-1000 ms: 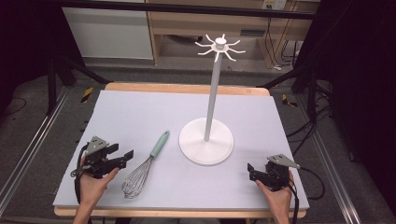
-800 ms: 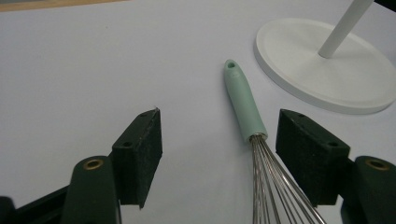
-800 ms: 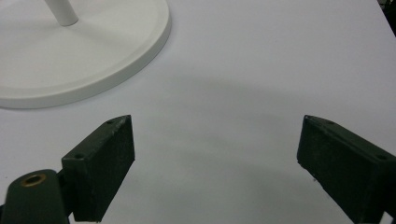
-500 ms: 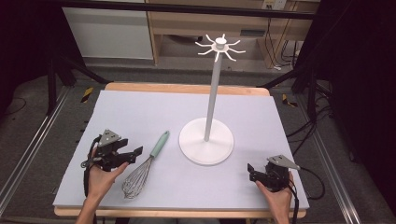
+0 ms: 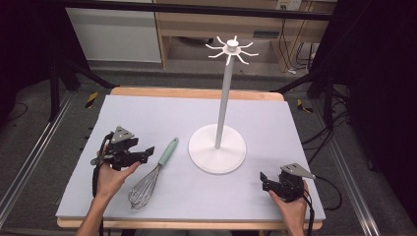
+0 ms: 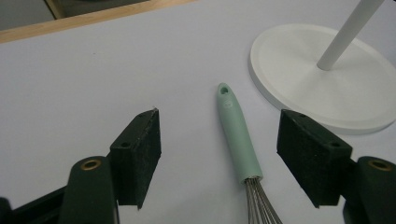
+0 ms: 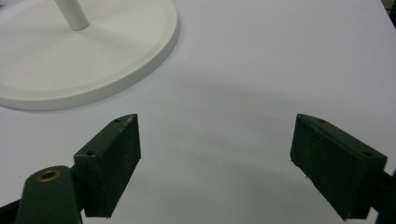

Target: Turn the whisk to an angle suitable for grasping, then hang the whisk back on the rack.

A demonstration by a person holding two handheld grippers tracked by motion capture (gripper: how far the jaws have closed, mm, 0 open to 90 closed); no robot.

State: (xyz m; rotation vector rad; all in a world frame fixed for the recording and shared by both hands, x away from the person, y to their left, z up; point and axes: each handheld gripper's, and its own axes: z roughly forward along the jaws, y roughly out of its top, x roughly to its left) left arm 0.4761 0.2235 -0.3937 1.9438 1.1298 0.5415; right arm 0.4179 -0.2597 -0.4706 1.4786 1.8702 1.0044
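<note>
Black grippers, grey triangular plates

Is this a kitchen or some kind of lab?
Probably a lab or recording room: a padded table holds just a whisk and white hook stand, black frame rails surround it, and cables hang behind.

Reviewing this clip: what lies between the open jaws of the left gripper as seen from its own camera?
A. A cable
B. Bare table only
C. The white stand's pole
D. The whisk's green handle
D. In the left gripper view, the whisk lies with its green handle between the left gripper jaws, which stand wide apart and do not touch it.
</note>
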